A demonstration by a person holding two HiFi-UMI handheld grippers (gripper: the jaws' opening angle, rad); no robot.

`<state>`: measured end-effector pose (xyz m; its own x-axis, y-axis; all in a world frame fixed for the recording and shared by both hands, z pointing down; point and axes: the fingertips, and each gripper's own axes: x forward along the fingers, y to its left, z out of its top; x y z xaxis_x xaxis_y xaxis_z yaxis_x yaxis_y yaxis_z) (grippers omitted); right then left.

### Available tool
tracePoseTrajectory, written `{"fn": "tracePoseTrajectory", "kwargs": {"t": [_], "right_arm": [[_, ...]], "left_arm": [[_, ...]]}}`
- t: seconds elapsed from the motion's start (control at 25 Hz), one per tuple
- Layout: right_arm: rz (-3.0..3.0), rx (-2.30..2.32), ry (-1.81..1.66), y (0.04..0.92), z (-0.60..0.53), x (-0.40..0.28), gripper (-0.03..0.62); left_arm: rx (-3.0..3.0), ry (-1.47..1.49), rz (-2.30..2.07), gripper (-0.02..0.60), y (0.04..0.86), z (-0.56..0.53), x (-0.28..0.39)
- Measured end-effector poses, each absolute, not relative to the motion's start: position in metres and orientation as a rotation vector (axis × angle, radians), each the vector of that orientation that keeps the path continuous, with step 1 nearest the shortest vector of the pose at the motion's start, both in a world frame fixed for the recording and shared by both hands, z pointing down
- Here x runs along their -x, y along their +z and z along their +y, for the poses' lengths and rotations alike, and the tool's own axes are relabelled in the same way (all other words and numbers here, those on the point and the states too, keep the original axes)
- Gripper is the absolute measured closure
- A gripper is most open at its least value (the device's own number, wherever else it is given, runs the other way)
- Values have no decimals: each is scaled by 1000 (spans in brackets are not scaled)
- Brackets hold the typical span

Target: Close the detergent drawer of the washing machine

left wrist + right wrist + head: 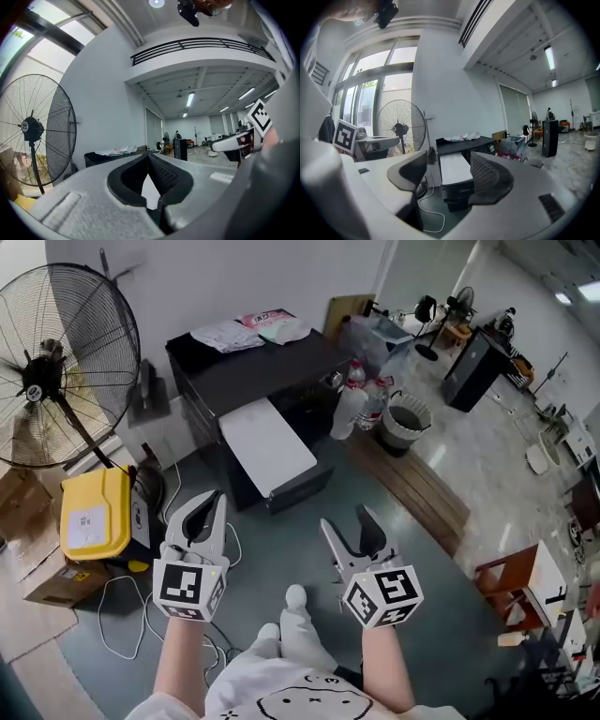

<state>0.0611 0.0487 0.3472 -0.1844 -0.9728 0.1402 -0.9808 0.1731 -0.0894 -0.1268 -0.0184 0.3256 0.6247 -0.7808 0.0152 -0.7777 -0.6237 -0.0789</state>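
Note:
The black washing machine (253,371) stands on the floor ahead of me, against the wall. Its drawer (267,446), white on top with a dark front, sticks far out toward me; in the right gripper view the drawer (454,171) shows between the jaws. My left gripper (208,507) hovers short of the drawer's left side, its jaws shut on nothing (149,157). My right gripper (352,531) hangs short of the drawer's front right corner, open and empty (449,159). Neither gripper touches the machine.
A big standing fan (47,381) and a yellow box (94,512) are at the left. Cables (122,615) trail on the floor. Bottles (352,404), a bin (405,423) and a wooden plank (412,488) lie right of the machine. Papers (248,329) lie on top.

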Motion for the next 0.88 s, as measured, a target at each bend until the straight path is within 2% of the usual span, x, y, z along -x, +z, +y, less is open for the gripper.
{"fn": "tracePoseTrajectory", "kwargs": {"t": [0.88], "right_arm": [[-2413, -1769, 868, 509, -39, -79, 312]], "left_arm": [[2752, -218, 1489, 565, 365, -74, 98]]}}
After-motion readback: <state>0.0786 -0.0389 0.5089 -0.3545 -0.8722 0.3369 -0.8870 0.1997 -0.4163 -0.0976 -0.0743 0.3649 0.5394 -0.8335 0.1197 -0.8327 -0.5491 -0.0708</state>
